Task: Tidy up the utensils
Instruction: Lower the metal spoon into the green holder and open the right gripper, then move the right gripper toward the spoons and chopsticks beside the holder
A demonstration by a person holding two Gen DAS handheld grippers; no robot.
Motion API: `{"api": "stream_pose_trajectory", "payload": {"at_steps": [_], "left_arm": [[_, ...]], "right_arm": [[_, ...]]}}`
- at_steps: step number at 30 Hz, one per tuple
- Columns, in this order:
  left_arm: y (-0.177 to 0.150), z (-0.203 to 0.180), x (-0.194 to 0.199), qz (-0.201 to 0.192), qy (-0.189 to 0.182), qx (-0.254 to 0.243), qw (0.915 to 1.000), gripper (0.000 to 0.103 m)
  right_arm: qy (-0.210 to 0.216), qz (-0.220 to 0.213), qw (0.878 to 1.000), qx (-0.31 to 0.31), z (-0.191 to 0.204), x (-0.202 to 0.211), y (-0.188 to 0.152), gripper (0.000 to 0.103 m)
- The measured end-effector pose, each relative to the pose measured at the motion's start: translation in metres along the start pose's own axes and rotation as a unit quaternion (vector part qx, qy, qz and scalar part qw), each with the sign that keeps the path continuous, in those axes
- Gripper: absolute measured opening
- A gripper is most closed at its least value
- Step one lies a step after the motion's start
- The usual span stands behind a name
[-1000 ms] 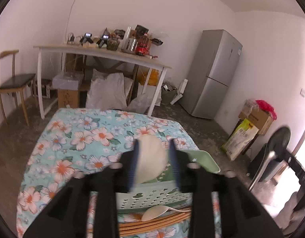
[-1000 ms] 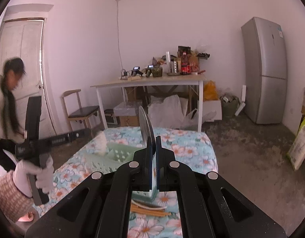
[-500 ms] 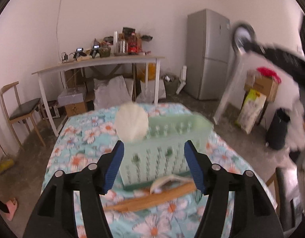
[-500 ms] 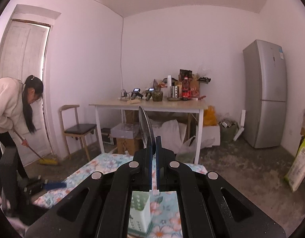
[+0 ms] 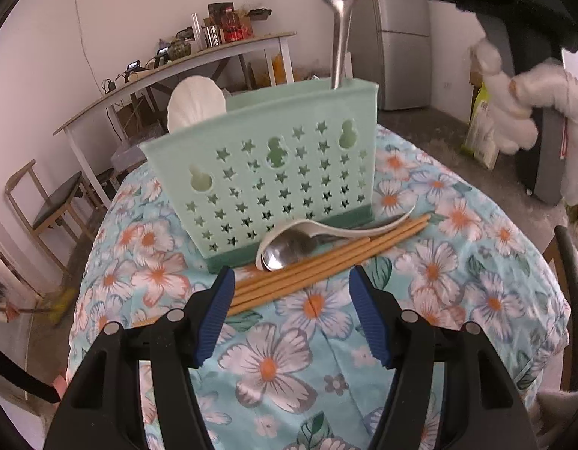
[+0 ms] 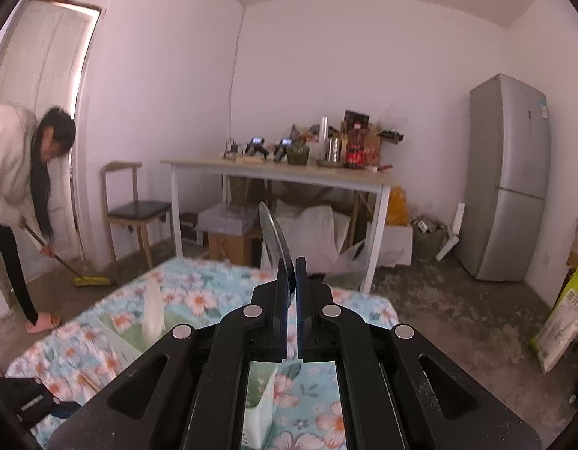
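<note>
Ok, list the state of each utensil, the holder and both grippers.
Holder: upright on the table.
White spoon: standing in the holder.
Ladle: held by the right gripper, handle in the holder.
Chopsticks: lying loose.
Steel spoon: lying loose.
Left gripper: open, empty.

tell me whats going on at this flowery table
A person is sorting utensils into a mint green holder. The right gripper grips a metal spoon, lowering its handle into the holder's right end. The left gripper, jaws just opened and empty, hovers over the chopsticks and two spoons lying on the tablecloth. A white spoon already stands inside.
</note>
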State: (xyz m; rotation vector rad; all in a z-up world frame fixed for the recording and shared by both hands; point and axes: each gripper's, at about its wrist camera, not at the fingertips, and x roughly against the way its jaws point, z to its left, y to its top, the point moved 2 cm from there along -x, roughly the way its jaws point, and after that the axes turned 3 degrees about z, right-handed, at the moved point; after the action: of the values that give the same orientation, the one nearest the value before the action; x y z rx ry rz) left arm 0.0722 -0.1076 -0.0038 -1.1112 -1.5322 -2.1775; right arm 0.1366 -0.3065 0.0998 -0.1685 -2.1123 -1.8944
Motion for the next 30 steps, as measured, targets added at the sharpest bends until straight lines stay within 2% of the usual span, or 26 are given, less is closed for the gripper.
{"api": "stream_pose_trajectory", "payload": {"at_steps": [2, 4, 5, 6, 9, 18, 24, 30], "left_arm": [[-0.002, -0.004, 0.0, 0.0, 0.003, -0.005, 1.0, 0.061], [-0.002, -0.006, 0.0, 0.001, 0.007, -0.009, 0.9999, 0.061], [-0.002, -0.007, 0.001, 0.002, 0.006, -0.008, 0.9999, 0.061], [-0.002, -0.007, 0.001, 0.003, 0.007, -0.007, 1.0, 0.061], [-0.002, -0.008, 0.002, 0.004, 0.008, -0.005, 1.0, 0.061], [-0.007, -0.013, 0.015, -0.006, 0.01, -0.005, 0.9999, 0.062], [-0.013, -0.016, 0.028, -0.01, 0.009, 0.008, 0.9999, 0.065], [-0.022, -0.022, 0.046, -0.024, 0.03, 0.01, 0.9992, 0.072]], "right_arm": [[0.007, 0.014, 1.0, 0.006, 0.004, -0.004, -0.006, 0.009], [0.01, 0.02, 1.0, 0.01, 0.008, -0.001, -0.011, 0.024], [0.009, 0.018, 1.0, 0.01, 0.009, 0.002, -0.012, 0.035], [0.008, 0.014, 1.0, 0.01, 0.009, 0.008, -0.013, 0.041], [0.006, 0.009, 1.0, 0.005, 0.007, 0.019, -0.011, 0.047], [-0.011, 0.016, 0.999, -0.043, -0.011, 0.071, -0.02, 0.049], [-0.015, 0.066, 0.993, -0.098, -0.02, 0.1, -0.053, 0.049], [-0.011, 0.121, 0.984, -0.132, -0.011, 0.114, -0.093, 0.049]]}}
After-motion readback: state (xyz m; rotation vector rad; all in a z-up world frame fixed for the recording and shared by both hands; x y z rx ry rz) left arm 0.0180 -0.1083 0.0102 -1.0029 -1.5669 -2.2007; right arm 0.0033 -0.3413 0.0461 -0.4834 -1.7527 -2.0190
